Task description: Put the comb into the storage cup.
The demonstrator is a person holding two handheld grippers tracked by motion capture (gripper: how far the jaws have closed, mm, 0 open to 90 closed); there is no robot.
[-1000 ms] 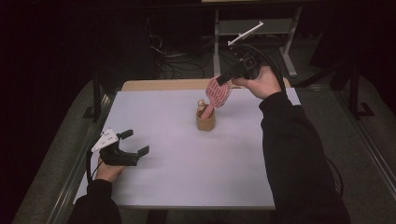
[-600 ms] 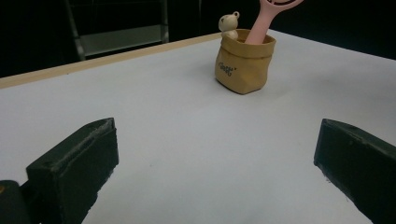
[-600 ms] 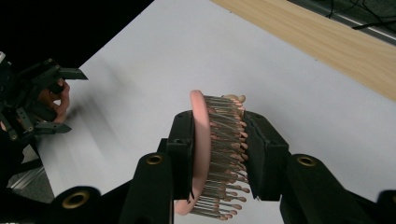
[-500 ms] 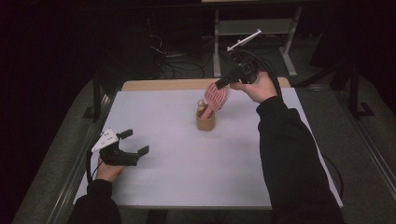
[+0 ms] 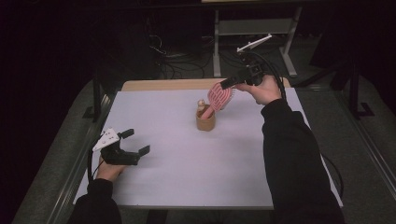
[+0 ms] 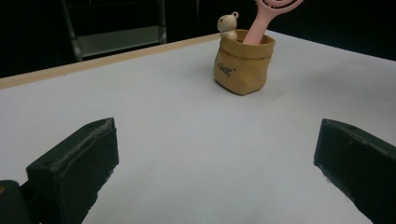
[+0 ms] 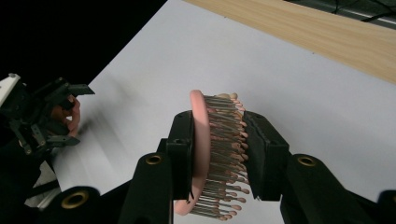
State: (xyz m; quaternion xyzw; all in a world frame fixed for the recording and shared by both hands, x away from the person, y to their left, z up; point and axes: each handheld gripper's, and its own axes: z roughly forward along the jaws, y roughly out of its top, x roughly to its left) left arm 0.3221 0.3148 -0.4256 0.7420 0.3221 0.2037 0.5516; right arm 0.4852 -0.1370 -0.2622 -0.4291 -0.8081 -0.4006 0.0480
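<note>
A small tan paper-bag-shaped holder [image 5: 205,122] [image 6: 243,62] stands near the middle of the white table, with a little bear figure [image 5: 201,103] [image 6: 228,24] at its rim. A pink hairbrush [image 5: 219,97] [image 7: 205,154] leans out of it, its handle [image 6: 258,25] down inside the holder. My right gripper [image 5: 229,84] [image 7: 217,149] is shut on the brush head, one jaw on its back and the other on the bristles. Low at the table's left, my left gripper [image 5: 135,142] [image 6: 210,163] is open with nothing between its jaws and points toward the holder.
A bare wooden strip [image 5: 168,84] [image 7: 327,32] runs along the table's far edge. Behind it stand a metal shelf frame [image 5: 254,28] and cables on a dark floor. The white tabletop [image 5: 187,168] spreads wide around the holder.
My right gripper has come down and to the left with the brush, sinking its handle into the holder. The left gripper has stayed where it was.
</note>
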